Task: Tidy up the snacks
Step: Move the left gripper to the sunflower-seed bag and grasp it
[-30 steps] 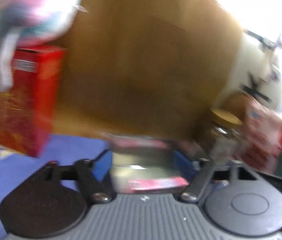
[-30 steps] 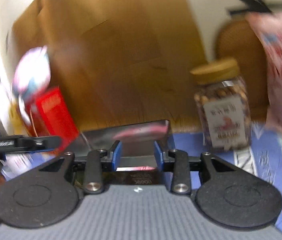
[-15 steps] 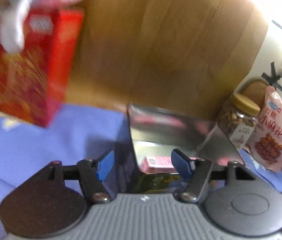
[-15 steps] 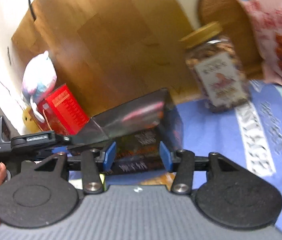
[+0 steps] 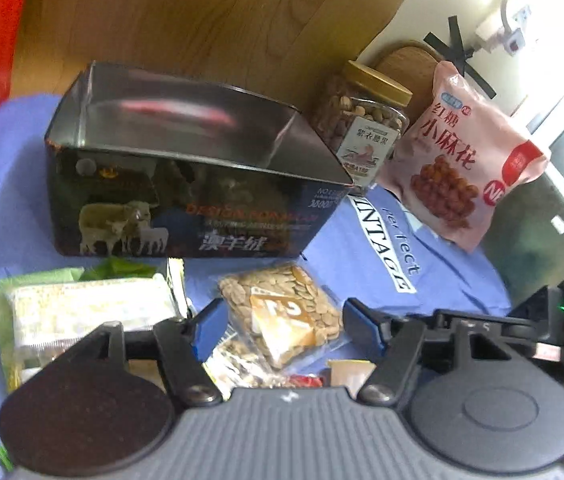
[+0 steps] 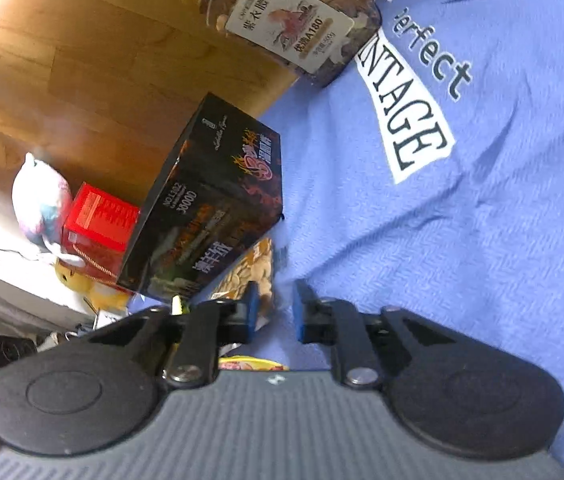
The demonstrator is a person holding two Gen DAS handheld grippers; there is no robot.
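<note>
Set down now: the open black tin [image 5: 186,200], close up against both claws half a second back, stands free on the blue cloth [image 5: 362,248]. Dipped toward the loose snacks in front of it. Left gripper [image 5: 286,328]: jaws apart, just opened a little, straddling the clear packet of seeds [image 5: 282,312] without visibly pinching it. Right gripper [image 6: 275,316]: just closed to a narrow slit, nothing seen clamped, beside the tin's end. Green-wrapped packet [image 5: 82,308] lying left of the seeds. Probably means container placed, filling about to start, seeds first.
</note>
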